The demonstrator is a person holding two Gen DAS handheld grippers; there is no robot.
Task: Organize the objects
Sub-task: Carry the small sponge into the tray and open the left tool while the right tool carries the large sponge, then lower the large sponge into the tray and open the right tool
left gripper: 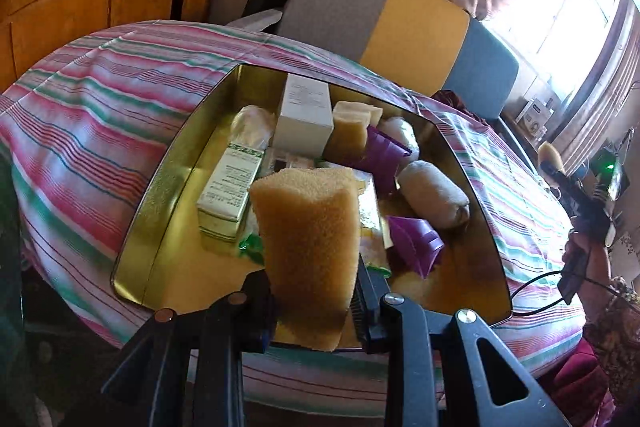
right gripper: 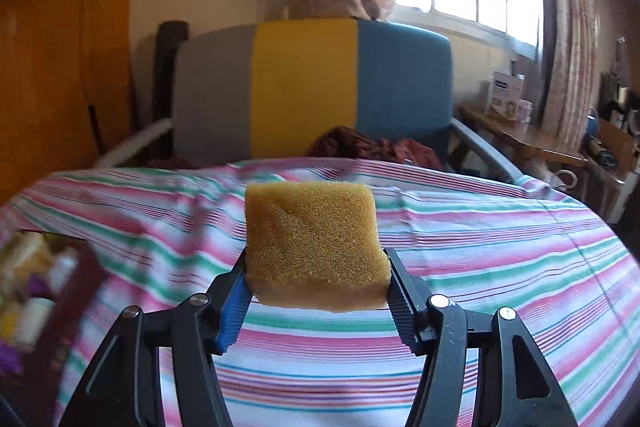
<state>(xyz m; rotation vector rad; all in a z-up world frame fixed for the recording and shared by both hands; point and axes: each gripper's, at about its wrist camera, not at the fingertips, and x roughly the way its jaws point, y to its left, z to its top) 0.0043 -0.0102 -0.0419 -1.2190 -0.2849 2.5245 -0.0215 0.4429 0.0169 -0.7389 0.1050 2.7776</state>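
My left gripper is shut on a yellow-brown sponge and holds it upright above the near end of a gold metal tin. The tin lies on the striped bedsheet and holds a green-and-white box, a white box, another sponge, purple pieces and white rolls. My right gripper is shut on a second yellow sponge, above the bare sheet. It also shows in the left wrist view, at the far right.
A grey, yellow and blue headboard stands behind the bed, with a dark red cloth at its foot. The tin shows blurred at the left edge of the right wrist view. A cluttered wooden shelf runs under the window on the right.
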